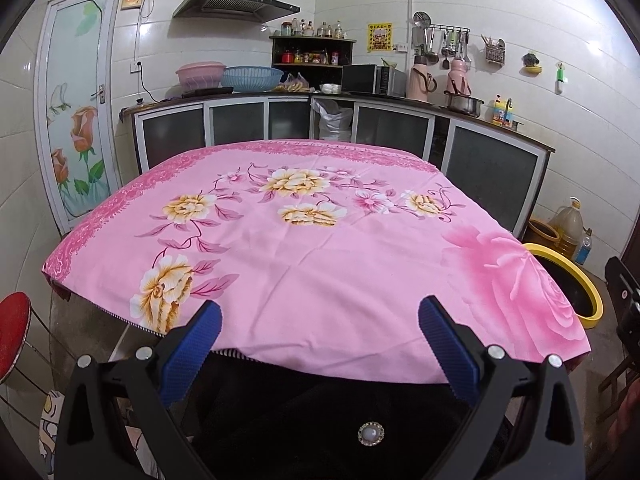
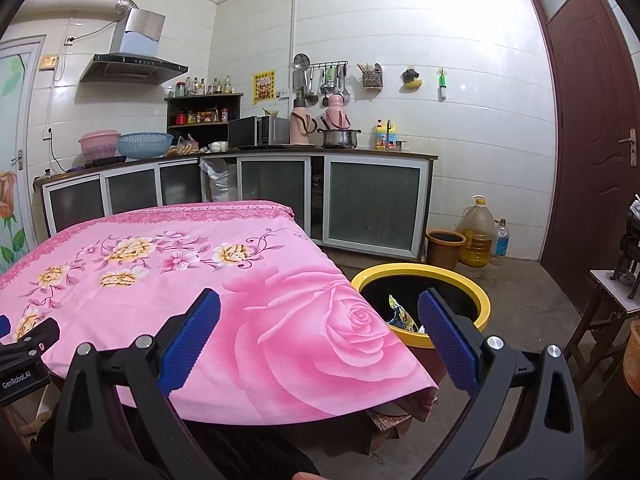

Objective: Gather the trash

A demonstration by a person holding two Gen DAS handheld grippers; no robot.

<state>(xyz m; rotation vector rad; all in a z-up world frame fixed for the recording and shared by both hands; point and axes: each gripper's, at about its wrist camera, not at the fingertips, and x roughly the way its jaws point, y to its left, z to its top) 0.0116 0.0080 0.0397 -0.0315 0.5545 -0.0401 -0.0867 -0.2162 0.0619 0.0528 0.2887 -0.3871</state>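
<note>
A yellow-rimmed black trash bin [image 2: 476,286] stands on the floor just right of the table, and it also shows in the left wrist view as the bin [image 1: 560,264]. Colourful wrappers [image 2: 402,316] lie inside it. My right gripper [image 2: 320,304] is open and holds nothing, hovering over the table's near right corner beside the bin. My left gripper [image 1: 320,312] is open too, with nothing between its blue pads, at the table's near edge. The pink floral tablecloth [image 1: 312,248] carries no loose item that I can see.
Kitchen cabinets [image 2: 372,204] run along the back wall behind the table. An oil jug [image 2: 478,232], a brown pot [image 2: 444,246] and a bottle [image 2: 501,240] stand on the floor past the bin. A brown door [image 2: 592,140] is at right, a red stool [image 1: 14,332] at left.
</note>
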